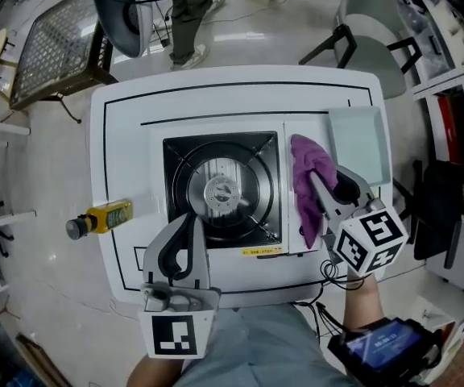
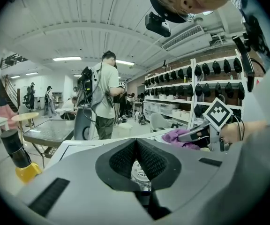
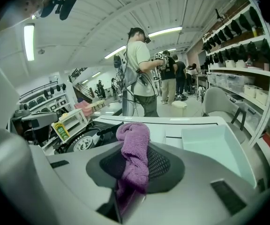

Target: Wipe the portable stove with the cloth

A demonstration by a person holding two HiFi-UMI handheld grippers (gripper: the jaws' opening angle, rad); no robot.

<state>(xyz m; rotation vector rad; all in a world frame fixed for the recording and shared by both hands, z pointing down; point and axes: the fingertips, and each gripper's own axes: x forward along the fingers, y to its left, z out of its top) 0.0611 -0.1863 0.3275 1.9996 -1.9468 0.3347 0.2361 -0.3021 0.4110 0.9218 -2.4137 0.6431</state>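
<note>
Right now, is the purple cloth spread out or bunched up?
Bunched up: the cloth hangs crumpled, pinched in the right claw.

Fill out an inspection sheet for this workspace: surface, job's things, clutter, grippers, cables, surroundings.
Surface: white table with black outline markings.
Job's things: portable stove sits mid-table; purple cloth lies on its right side.
Clutter: yellow bottle at the table's left edge; pale tray at the right rear.
Grippers: left gripper has its jaws together, holding nothing, over the stove's front edge; right gripper is clamped on the cloth.
Cables: black cable loops below the right gripper.
Surroundings: person standing beyond the table; chair; mesh table.
</note>
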